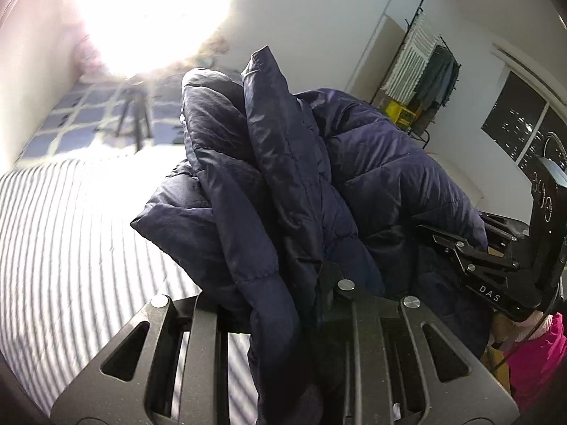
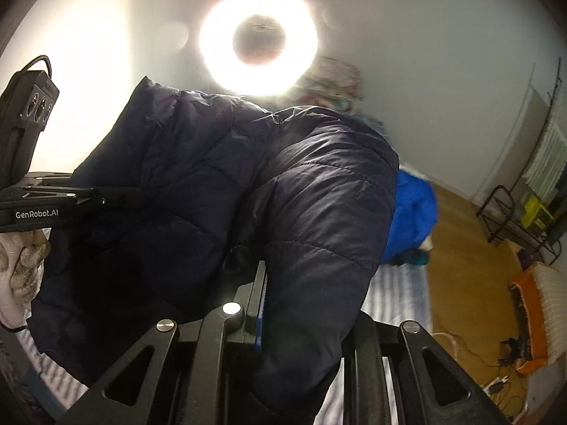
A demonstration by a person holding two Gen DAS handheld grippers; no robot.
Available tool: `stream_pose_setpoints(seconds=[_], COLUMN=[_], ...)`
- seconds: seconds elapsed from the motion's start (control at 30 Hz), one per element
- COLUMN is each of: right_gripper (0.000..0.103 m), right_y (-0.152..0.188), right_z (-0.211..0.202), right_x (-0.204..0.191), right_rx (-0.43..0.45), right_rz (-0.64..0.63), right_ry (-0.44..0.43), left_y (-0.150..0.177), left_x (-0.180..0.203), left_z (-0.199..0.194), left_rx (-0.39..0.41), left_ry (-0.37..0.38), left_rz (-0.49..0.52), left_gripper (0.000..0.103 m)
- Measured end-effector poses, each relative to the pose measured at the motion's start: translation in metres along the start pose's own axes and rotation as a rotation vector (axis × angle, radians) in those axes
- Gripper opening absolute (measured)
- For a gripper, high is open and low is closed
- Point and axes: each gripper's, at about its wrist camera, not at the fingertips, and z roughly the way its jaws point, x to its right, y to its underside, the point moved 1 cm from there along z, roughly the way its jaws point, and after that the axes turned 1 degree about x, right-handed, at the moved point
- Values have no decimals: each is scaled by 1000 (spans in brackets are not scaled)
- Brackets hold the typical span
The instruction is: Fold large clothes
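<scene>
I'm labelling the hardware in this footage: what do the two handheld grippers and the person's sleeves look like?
Both are matte black with slotted linkage arms and silver pivot pins. The right gripper carries white "DAS" lettering; the left gripper reads "GenRobot.AI" and has a black box with a cable. One jaw shows a blue edge. A pink sleeve with a pale fluffy cuff shows.

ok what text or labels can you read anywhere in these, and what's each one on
"DAS": white letters on the black body of the right gripper, seen from the left wrist view.
"GenRobot.AI": white print on the black body of the left gripper, seen from the right wrist view.
Nothing readable on the navy quilted puffer jacket.
</scene>
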Motion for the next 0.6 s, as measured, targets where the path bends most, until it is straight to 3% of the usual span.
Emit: stream_pose_setpoints(seconds=[0.43, 0.6], right_gripper=[18, 18], right_y=[-96, -132], right_z=[81, 119], right_x=[128, 173], right_rx=[73, 87], right_rz=[-11, 34], right_ry=[191, 221], left_y=[-144, -176], left_x=[31, 38], left_z=[141, 177], left_rx=[108, 150], left_ry=[0, -42], left_rz=[44, 68], left_gripper=[20, 20])
